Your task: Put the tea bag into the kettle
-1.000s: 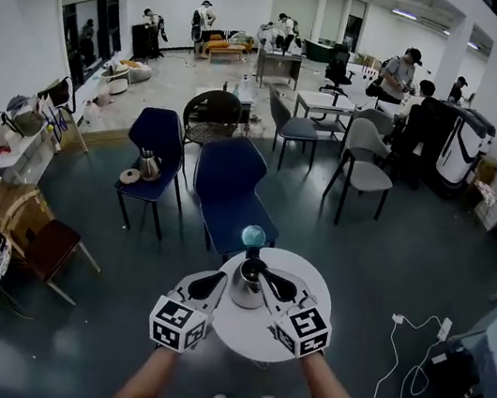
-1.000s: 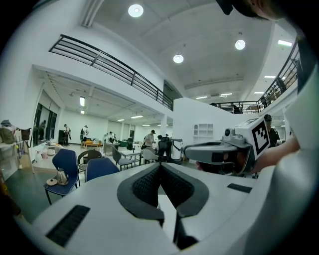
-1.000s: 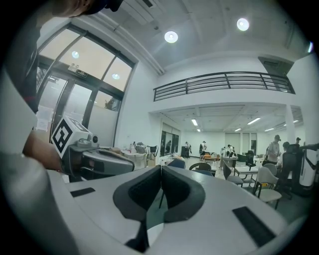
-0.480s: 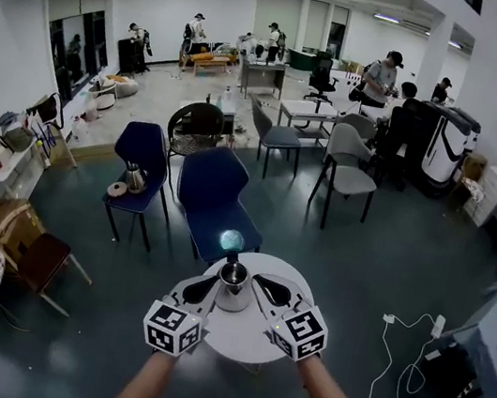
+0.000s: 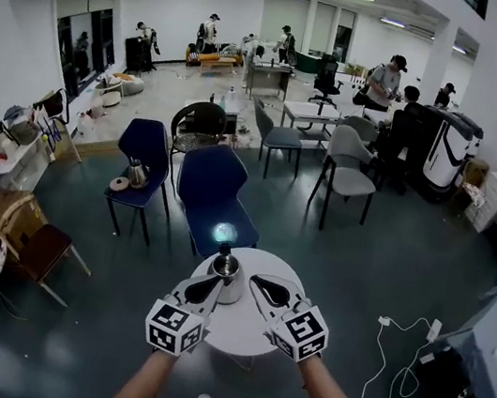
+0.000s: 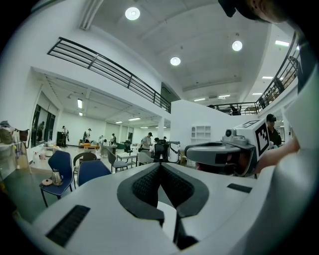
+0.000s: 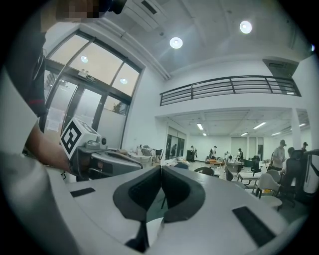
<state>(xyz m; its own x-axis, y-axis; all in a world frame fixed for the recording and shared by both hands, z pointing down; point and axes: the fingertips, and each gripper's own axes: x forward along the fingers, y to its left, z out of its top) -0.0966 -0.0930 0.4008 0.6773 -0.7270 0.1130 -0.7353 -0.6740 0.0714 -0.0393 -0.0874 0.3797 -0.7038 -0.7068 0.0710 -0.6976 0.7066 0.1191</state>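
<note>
A small steel kettle (image 5: pixel 223 277) stands open-topped on the round white table (image 5: pixel 250 327), with a glassy blue-green ball (image 5: pixel 224 232) at the table's far edge behind it. My left gripper (image 5: pixel 217 281) hovers with its tip right beside the kettle, jaws shut and empty (image 6: pixel 160 165). My right gripper (image 5: pixel 256 281) hangs a little to the kettle's right, also shut with nothing between its pads (image 7: pixel 161 168). Both gripper views look out level across the room, not down at the table. No tea bag shows in any view.
Two blue chairs (image 5: pixel 217 188) stand just beyond the table; the left one (image 5: pixel 143 151) holds another kettle. Grey chairs, desks and several people fill the far room. Cables (image 5: pixel 400 363) lie on the floor at right, and boxes and a wooden chair (image 5: pixel 12 218) at left.
The head view has swung slightly, so table and kettle sit further left in frame. The kettle now lies closer to the left gripper. Both grippers keep their pose and stay shut.
</note>
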